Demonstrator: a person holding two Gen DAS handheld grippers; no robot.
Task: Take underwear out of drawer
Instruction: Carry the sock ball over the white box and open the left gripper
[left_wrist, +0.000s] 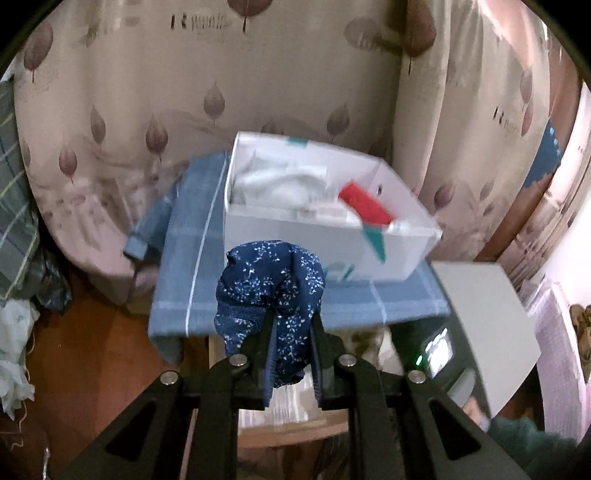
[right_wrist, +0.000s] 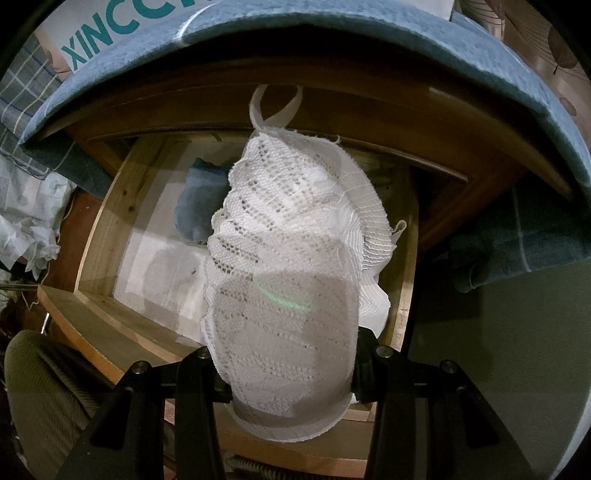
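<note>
The left gripper is gripping navy floral underwear before the white box, the right gripper is clamping white lace underwear over the open drawer, likely needing depositing next.

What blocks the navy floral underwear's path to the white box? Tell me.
Nothing visible does. The left gripper holds the navy floral underwear in front of the white box, whose top is open; only blue checked cloth lies between them.
</note>
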